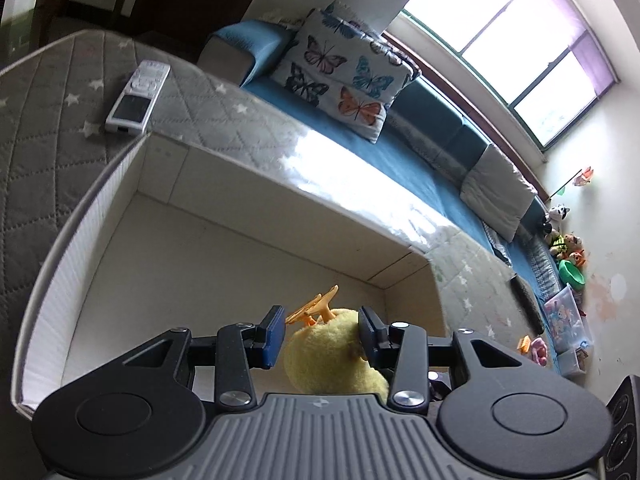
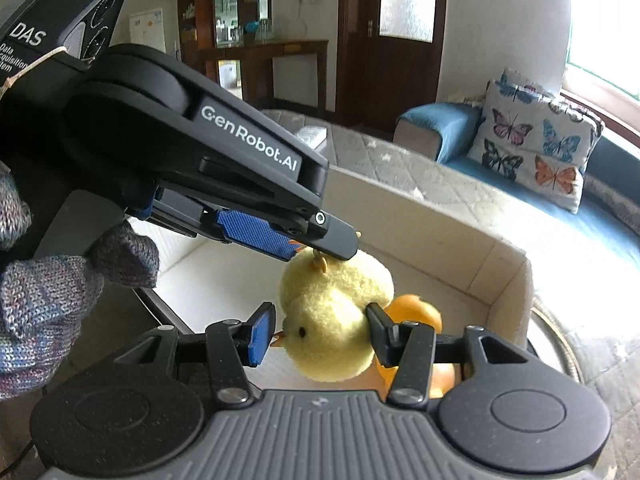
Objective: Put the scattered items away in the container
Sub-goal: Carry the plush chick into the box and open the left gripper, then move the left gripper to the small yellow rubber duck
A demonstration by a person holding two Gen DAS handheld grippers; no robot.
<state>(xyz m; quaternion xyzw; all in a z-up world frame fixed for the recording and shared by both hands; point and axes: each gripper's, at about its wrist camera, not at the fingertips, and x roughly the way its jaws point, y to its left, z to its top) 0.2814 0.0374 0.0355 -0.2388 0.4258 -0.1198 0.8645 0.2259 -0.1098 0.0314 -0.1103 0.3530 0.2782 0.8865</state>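
Note:
A yellow plush chick (image 1: pixel 332 354) hangs upside down over the white open box (image 1: pixel 132 216), its orange feet up. My left gripper (image 1: pixel 322 334) is shut on the chick; the right wrist view shows it (image 2: pixel 320 246) gripping near the chick's feet. In that view the chick (image 2: pixel 336 320) sits between my right gripper's (image 2: pixel 320 334) spread fingers, one touching its flank. An orange object (image 2: pixel 416 312) lies in the box (image 2: pixel 512 276) behind the chick.
The box rests on a grey quilted star-pattern mattress (image 1: pixel 48 140). A silver remote (image 1: pixel 138 96) lies on the mattress beyond the box. A blue sofa with a butterfly cushion (image 1: pixel 340 68) stands behind. Toys (image 1: pixel 568 252) sit at the sofa's far end.

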